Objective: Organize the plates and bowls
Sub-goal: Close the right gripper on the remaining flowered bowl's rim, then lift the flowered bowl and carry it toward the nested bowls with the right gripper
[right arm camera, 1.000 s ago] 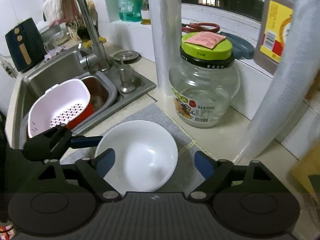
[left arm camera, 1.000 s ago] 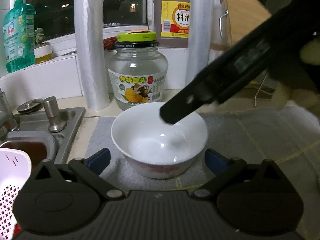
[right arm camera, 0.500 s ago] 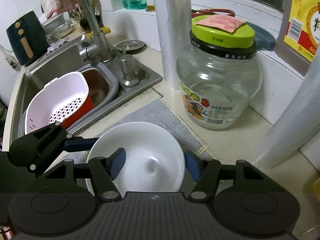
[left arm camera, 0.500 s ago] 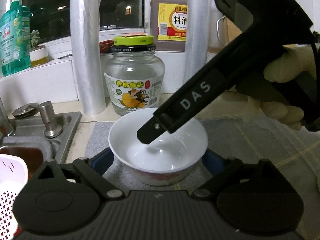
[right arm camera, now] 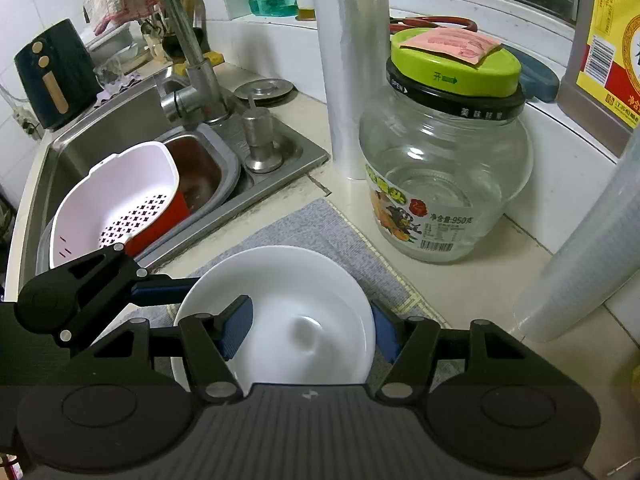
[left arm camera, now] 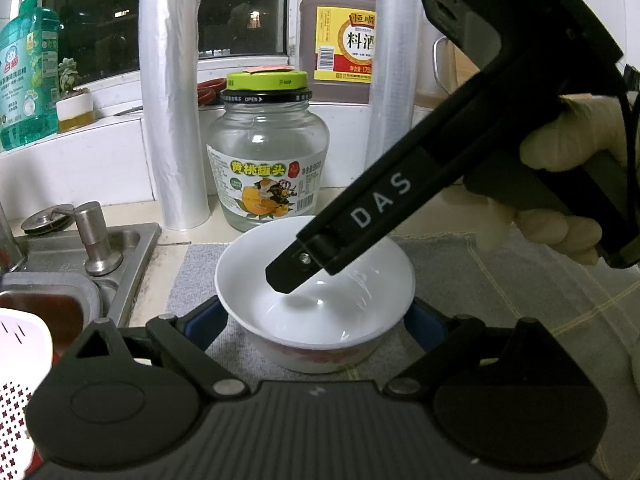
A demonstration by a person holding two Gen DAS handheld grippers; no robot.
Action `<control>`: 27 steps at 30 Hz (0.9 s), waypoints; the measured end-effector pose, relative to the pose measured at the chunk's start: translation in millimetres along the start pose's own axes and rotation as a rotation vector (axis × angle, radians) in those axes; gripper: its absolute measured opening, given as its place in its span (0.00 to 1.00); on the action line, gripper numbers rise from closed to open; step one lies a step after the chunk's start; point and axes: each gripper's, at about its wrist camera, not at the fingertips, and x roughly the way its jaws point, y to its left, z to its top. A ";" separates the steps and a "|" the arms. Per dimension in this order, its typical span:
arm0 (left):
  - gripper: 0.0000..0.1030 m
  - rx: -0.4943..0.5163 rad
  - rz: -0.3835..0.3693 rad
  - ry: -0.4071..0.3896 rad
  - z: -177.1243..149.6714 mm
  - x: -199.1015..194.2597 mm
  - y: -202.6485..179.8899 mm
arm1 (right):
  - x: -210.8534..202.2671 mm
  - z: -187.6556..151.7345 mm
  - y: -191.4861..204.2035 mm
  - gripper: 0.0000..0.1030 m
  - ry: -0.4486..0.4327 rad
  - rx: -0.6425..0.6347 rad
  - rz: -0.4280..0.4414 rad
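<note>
Your right tongs point(right arm camera: 312, 332) have dropped and closed since a second ago, one pad inside the bowl point(right arm camera: 288, 304), one outside | grasping its rim | left tongs point(left arm camera: 316, 322) straddle it, grip unclear | bowl on mat point(right arm camera: 320, 224), worktop, by jar point(right arm camera: 440, 168)

White bowl point(left arm camera: 316, 300), glossy, empty inside, red pattern low on outer wall. Upright on grey mat, nr the mat's sink-side edge, toward the back of the bench, just in front of glass jar. Blue pads close on both sides of rim; one pad inside it.
</note>
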 end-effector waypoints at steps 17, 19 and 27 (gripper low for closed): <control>0.91 0.036 -0.026 0.020 4.8 -29.1 -16.6 | -26.4 -10.2 12.6 0.67 0.008 0.033 0.016; 0.91 0.041 -0.032 0.021 4.9 -35.7 -21.1 | -32.9 -14.2 16.7 0.67 0.008 0.029 0.015; 0.91 0.042 -0.060 0.016 2.7 -64.7 -38.1 | -62.1 -31.9 35.7 0.67 -0.002 0.022 0.006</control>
